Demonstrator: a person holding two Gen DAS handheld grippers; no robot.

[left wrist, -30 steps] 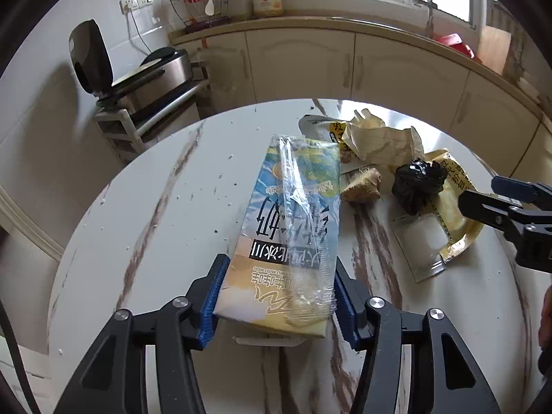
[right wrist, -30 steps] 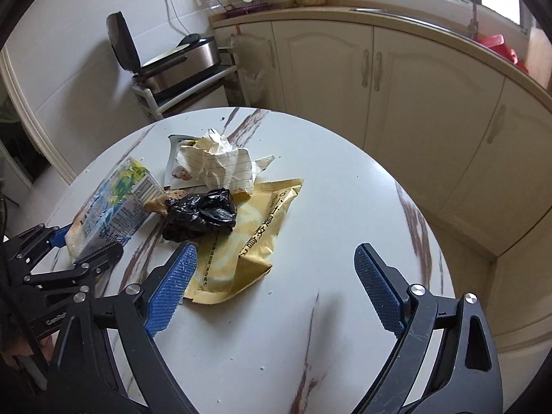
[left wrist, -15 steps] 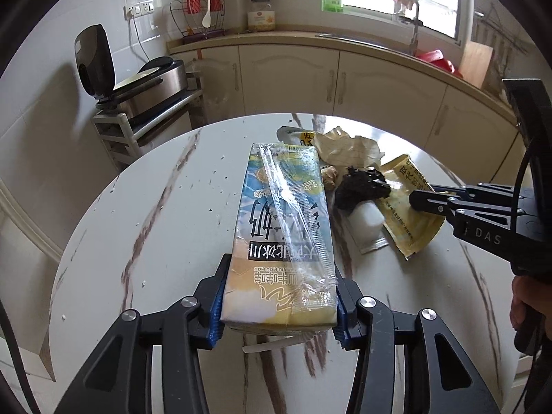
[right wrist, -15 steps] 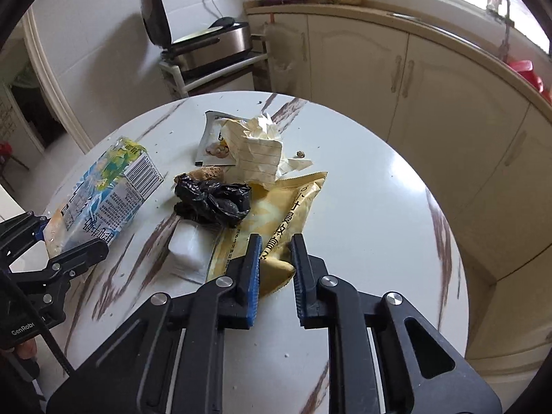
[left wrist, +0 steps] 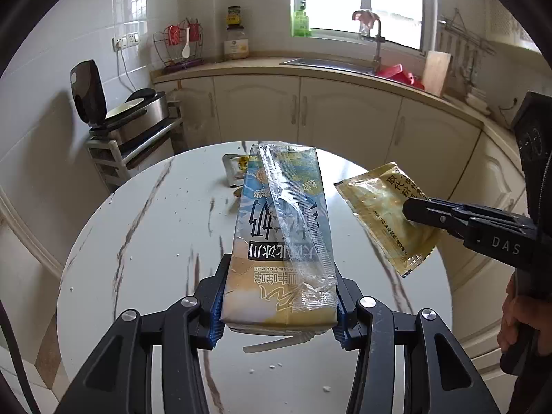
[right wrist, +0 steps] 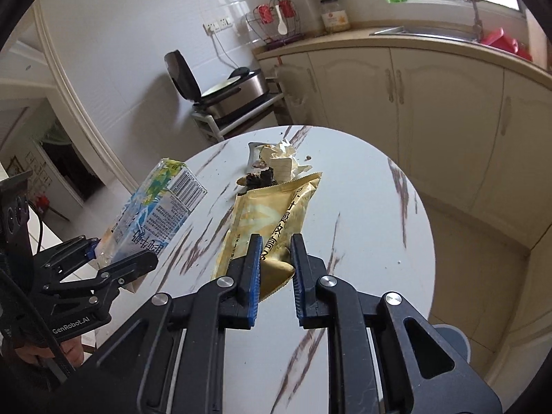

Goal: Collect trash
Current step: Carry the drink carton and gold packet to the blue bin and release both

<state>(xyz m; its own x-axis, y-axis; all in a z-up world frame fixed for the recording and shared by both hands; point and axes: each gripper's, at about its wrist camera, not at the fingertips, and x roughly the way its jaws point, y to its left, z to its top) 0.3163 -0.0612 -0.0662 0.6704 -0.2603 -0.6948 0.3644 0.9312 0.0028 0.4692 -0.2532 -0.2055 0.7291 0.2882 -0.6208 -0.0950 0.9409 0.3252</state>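
Both hand-held grippers raised, tilted downward

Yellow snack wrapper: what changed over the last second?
The right hand-held gripper has just closed its jaws on the flat yellow foil snack wrapper and lifted it off the round white marble table. The left hand-held gripper raised the blue-and-yellow milk carton too. Crumpled paper stayed put.

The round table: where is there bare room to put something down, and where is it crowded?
The round table is bare along its right side, toward the cabinets, and on its left part near the appliance rack. The far middle is crowded: crumpled paper and dark scraps lie together.
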